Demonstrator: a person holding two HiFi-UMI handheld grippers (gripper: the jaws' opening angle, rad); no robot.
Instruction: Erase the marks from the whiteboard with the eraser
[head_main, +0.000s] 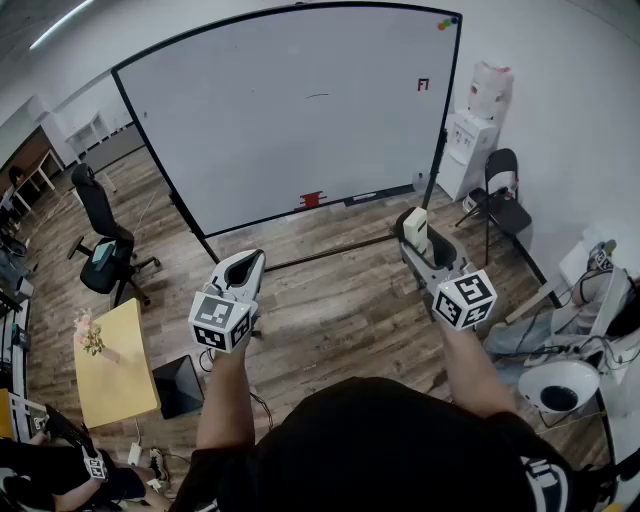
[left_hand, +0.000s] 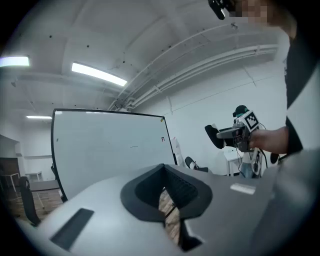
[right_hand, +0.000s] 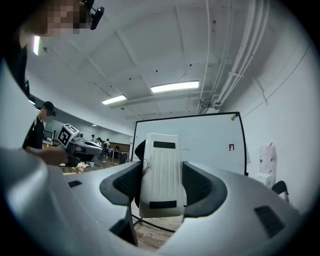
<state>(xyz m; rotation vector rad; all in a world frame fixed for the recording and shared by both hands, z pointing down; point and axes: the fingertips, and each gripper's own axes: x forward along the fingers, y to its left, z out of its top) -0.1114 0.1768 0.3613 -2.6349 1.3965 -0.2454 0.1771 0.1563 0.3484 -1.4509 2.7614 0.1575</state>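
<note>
**Desk:** White plastic, ribbed: the eraser (right_hand: 161, 172)?

**Photographer:** Yes. Clamped between the jaws of the right hand-held gripper (head_main: 418, 238), standing on end, long axis running out along the jaws toward the board.

**Desk:** And the left hand-held gripper (head_main: 246, 264)?

**Photographer:** Jaws drawn together on nothing, only a sliver of wood floor (head_main: 330, 300) showing between the pads. Held up beside the right one, no part in the job so far.

**Desk:** Whiteboard (head_main: 290, 110) from there?

**Photographer:** Straight ahead of both, standing on the floor, well apart from the eraser. No contact yet.

**Desk:** Marks left to clear?

**Photographer:** A short dark stroke (head_main: 316, 96) high near the middle, and a small red mark (head_main: 423, 85) toward the upper right edge. Both forward of and above the eraser, the red one more squarely ahead of the right side, the stroke off to its left. Right arm clearly the nearer. Probably a step closer first, then a reach upward with the wiping face turned flat to the board.

**Desk:** Anything hidden or unclear?

**Photographer:** Wiping face mostly out of sight behind the ribbed back. Red item (head_main: 312, 199) on the board's lower ledge too small to name. Coloured dots (head_main: 446, 21) at the top corner, perhaps magnets. Fainter smears, if any, impossible to tell at this range.
</note>
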